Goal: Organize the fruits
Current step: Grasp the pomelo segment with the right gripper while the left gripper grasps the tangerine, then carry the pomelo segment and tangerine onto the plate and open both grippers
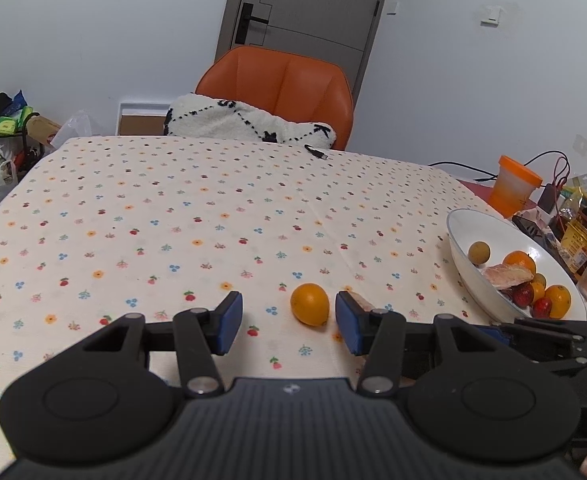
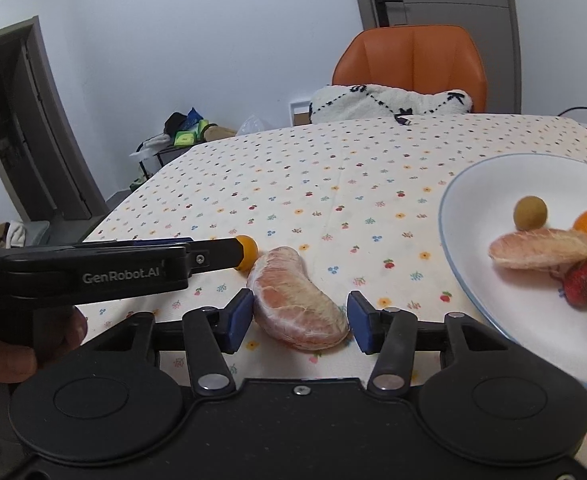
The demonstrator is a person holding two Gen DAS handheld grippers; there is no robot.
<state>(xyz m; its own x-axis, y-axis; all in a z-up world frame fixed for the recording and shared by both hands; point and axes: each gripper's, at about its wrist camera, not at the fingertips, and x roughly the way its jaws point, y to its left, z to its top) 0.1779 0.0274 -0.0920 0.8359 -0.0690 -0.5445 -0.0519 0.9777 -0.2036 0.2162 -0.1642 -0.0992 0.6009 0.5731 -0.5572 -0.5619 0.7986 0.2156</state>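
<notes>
A small orange (image 1: 310, 304) lies on the flowered tablecloth between the fingers of my open left gripper (image 1: 289, 322), nearer the right finger and not touched. Seen side-on in the right wrist view, the left gripper (image 2: 233, 254) reaches to that orange (image 2: 247, 250). A peeled pomelo segment (image 2: 297, 304) lies on the cloth between the blue pads of my open right gripper (image 2: 299, 322), with small gaps on both sides. The white plate (image 2: 493, 300) at the right holds another pomelo segment (image 2: 541, 248), a longan (image 2: 530, 212), oranges and strawberries.
An orange cup (image 1: 513, 190), snack packets (image 1: 581, 232) and cables crowd the table's right end behind the plate (image 1: 465, 232). An orange chair (image 1: 281, 88) with a white cushion stands at the far edge. A USB plug (image 1: 317, 153) lies there.
</notes>
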